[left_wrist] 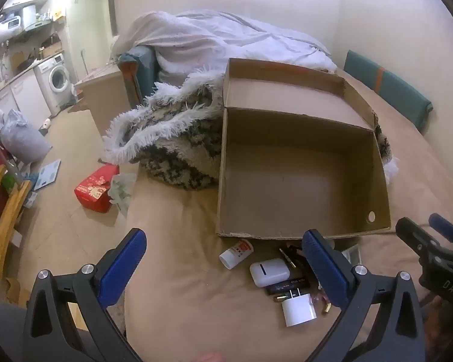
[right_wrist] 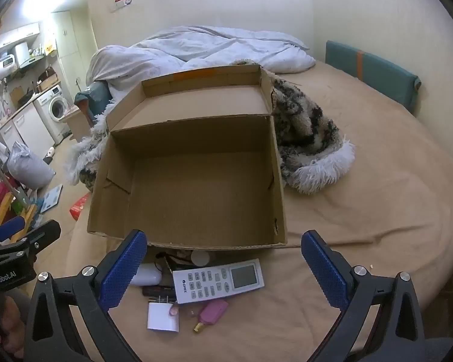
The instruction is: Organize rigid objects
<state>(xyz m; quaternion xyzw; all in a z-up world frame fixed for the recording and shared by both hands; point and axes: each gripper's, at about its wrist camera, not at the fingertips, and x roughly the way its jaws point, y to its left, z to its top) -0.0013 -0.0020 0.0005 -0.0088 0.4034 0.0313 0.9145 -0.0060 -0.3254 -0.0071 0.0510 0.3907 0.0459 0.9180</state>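
White remote lies flat on bed, just before my cardboard box | long axis left-right, screen end right | my left gripper and right gripper both spread, holding nothing

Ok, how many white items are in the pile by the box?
4: small bottle nearest the box, earbud case beside it, charger plug nearest the camera, remote on the right. Others may be hidden.
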